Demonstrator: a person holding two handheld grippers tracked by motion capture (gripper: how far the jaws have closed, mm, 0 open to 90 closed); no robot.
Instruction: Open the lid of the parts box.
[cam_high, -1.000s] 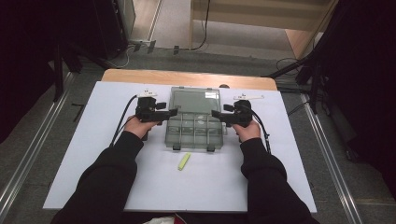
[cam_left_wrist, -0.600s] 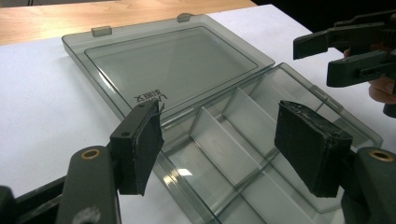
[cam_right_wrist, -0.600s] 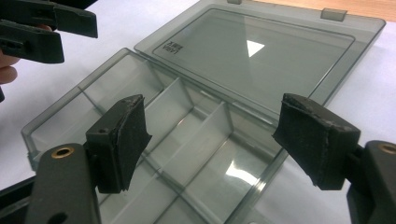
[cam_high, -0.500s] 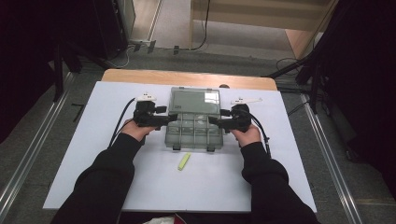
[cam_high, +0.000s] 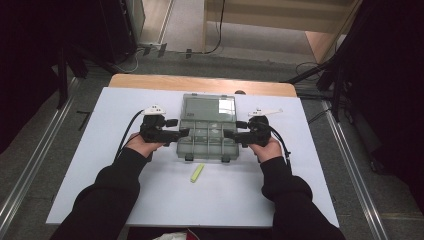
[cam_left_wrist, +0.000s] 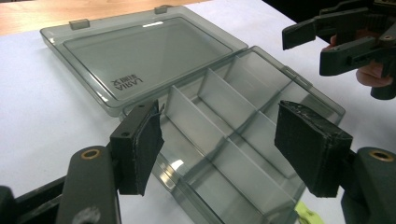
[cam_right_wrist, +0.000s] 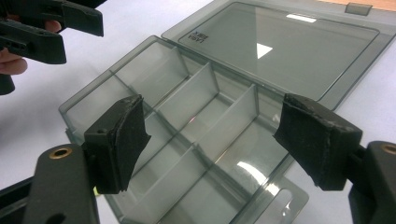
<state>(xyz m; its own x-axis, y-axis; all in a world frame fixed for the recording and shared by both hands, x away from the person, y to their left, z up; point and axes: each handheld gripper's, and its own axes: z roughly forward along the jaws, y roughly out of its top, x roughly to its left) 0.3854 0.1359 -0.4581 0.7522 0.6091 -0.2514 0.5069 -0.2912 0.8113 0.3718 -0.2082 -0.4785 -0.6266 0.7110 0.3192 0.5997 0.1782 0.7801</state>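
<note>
Smoky-grey transparent plastic compartment box (cam_high: 206, 135): one unit, lying at the middle of the white counter (cam_high: 100, 170), between the two grippers. Its hinged lid (cam_high: 208, 106) is folded fully back and lies flat on the far side, with two small latch tabs on its outer edge and embossed lettering near one corner. The tray is split by clear dividers into several compartments; all that can be seen into are bare, and an exact count cannot be made. Grippers: two. The left gripper (cam_high: 181, 134) is held at the tray's left edge, its jaws standing wide apart with nothing between the pads. The right gripper (cam_high: 231, 135) is held at the tray's right edge, jaws likewise wide apart and not pressing on anything. One small yellow-green stick-shaped piece (cam_high: 197, 173) lies on the counter just in front of the box, apart from it.
</note>
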